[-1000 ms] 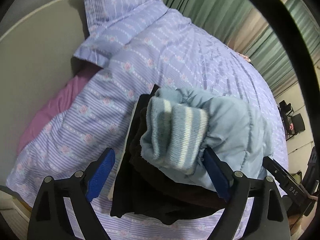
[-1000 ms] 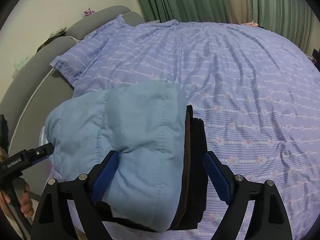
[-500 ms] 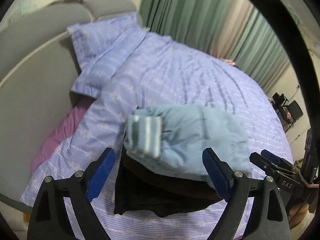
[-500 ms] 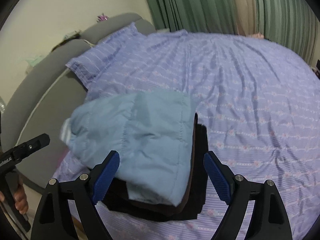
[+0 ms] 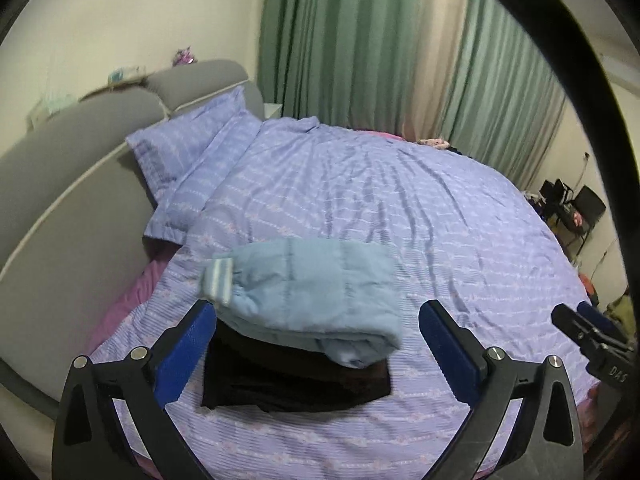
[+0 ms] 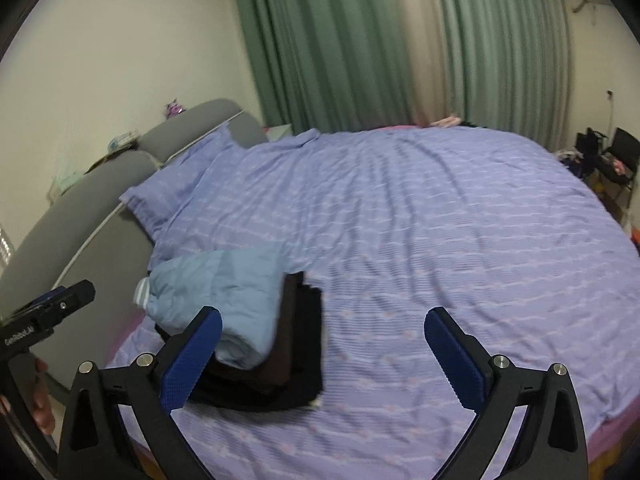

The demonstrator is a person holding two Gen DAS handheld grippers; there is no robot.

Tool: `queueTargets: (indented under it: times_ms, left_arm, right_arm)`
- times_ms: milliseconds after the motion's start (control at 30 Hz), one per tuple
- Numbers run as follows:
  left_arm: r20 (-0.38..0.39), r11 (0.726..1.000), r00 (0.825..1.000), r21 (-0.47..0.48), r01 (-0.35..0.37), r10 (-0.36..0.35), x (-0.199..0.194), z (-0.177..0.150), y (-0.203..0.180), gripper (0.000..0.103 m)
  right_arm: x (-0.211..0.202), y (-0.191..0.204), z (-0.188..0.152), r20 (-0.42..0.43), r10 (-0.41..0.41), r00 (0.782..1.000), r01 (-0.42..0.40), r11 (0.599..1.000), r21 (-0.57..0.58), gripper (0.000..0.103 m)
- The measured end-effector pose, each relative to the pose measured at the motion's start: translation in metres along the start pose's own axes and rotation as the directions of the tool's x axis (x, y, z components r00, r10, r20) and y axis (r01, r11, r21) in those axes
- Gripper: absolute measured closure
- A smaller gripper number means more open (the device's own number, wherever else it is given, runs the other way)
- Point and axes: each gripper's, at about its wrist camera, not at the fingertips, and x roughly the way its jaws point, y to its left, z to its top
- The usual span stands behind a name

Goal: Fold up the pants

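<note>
Left hand-held gripper (image 5: 316, 344): jaws spread wide, blue pads at the lower left and lower right of its own view, nothing between them but air. It hangs above the near edge of the bed, apart from the clothing pile. In the right wrist view its body shows at the left edge of frame, with fingers of the person's hand wrapped on the grip below it.

Right hand-held gripper (image 6: 322, 354): also wide, pads far apart, holding nothing. Its tip shows at the right edge of the left wrist view.

Folded light blue pants (image 5: 308, 294): quilted fabric, striped ribbed cuff at the left end, lying as a thick bundle on top of the stack. Centre of frame in the left wrist view, between the pads by line of sight only; lower left in the right wrist view (image 6: 224, 300), partly behind the left pad.

Under them, dark folded garments (image 5: 296, 384), brown and black layers, stacked flat and jutting out past the blue bundle on the near and right sides.

Stack rests on the lavender striped duvet (image 5: 400, 208), creased, covering most of the bed. A matching pillow (image 5: 180, 152) lies at upper left against the grey padded headboard (image 5: 60, 184). A pink sheet (image 5: 128, 304) shows at the left edge beneath the duvet.

Green curtains (image 6: 340, 48) fill the upper background. Black chair (image 6: 620, 156) at far right.
</note>
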Motion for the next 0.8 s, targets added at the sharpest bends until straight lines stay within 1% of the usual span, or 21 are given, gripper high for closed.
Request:
queueTargets:
  times_ms: [167,200,367,500,600,700,800]
  left_arm:
    - [0.031,0.997,0.999,0.072,0.008,-0.01,-0.025,-0.01,-0.061,0.0]
    - [0.038,0.996,0.999,0.089,0.014,-0.018,-0.03,-0.014,-0.079,0.0]
    - [0.057,0.993,0.997,0.115,0.041,-0.048,-0.049,-0.031,-0.143,0.0]
    - [0.061,0.991,0.997,0.123,0.043,-0.051,-0.061,-0.047,-0.185,0.0]
    - [0.065,0.991,0.997,0.13,0.031,-0.039,-0.071,-0.059,-0.216,0.0]
    - [0.074,0.993,0.997,0.115,0.014,-0.023,-0.084,-0.073,-0.242,0.0]
    - [0.071,0.996,0.997,0.089,0.016,-0.022,-0.096,-0.085,-0.264,0.0]
  right_arm:
    - [-0.049,-0.046,-0.005,0.017,-0.045,0.999,0.045,0.999,-0.01,0.001]
    - [-0.056,-0.054,-0.006,0.018,-0.048,0.999,0.048,0.999,-0.014,0.001]
    - [-0.098,-0.099,-0.01,0.045,-0.058,0.997,0.06,0.997,-0.042,0.001]
    - [-0.123,-0.131,-0.016,0.071,-0.061,0.996,0.066,0.995,-0.078,0.001]
    - [-0.14,-0.159,-0.022,0.072,-0.049,0.996,0.055,0.995,-0.081,0.001]
    - [-0.154,-0.186,-0.028,0.067,-0.034,0.997,0.04,0.996,-0.083,0.001]
    - [-0.169,-0.205,-0.036,0.06,-0.022,0.998,0.028,0.996,-0.09,0.001]
